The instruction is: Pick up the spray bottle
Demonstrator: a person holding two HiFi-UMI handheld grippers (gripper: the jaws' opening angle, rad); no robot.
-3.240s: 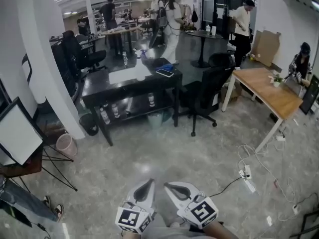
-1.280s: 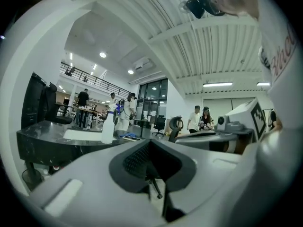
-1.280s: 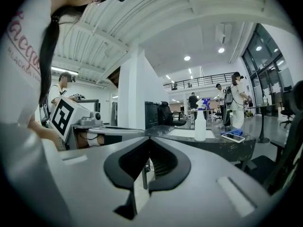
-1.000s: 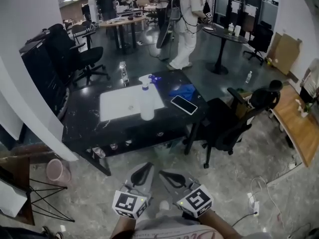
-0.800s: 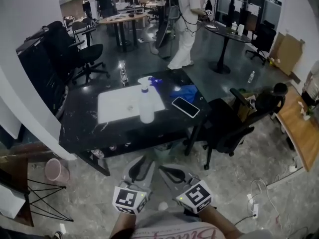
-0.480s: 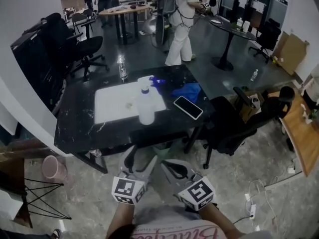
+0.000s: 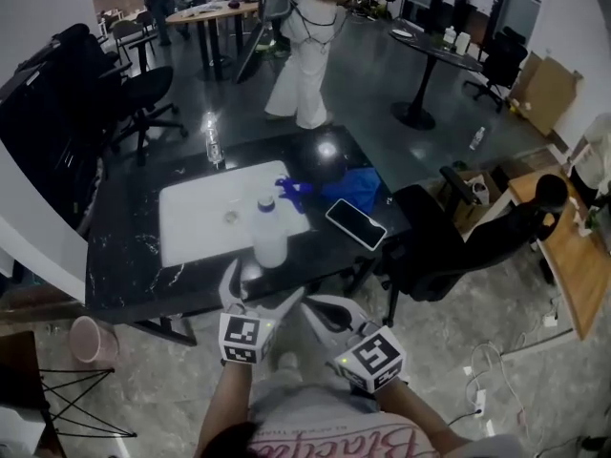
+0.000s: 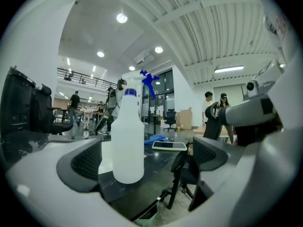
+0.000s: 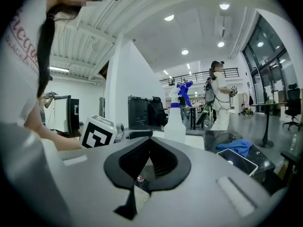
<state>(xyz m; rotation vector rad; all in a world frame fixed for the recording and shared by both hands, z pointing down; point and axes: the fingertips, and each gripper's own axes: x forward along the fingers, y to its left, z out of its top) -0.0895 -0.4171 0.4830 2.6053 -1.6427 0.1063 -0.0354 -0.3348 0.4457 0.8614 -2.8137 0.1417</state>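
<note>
Open-plan office floor surrounds a black table [image 7: 124, 256], with a pink bin [image 7: 93, 340] on the floor at its left; what is inside the bin cannot be made out. On the table's far left stands a small clear water bottle [image 7: 212, 141]. Beside it lies a white mat [image 7: 200, 218]. The spray bottle [image 7: 269, 237], white with a blue trigger, stands upright at the mat's near right corner; its fill level cannot be read. Right of it lie a blue cloth [image 7: 355, 187] and a phone [image 7: 356, 224].

The left gripper [image 7: 260, 289] is level at the table's near edge, its jaws opening wide with the spray bottle between them, nearer the left pad and not pressed. The right gripper [image 7: 315, 311] has its jaws together, empty.

A second ago both grippers were closed and well short of the table.
</note>
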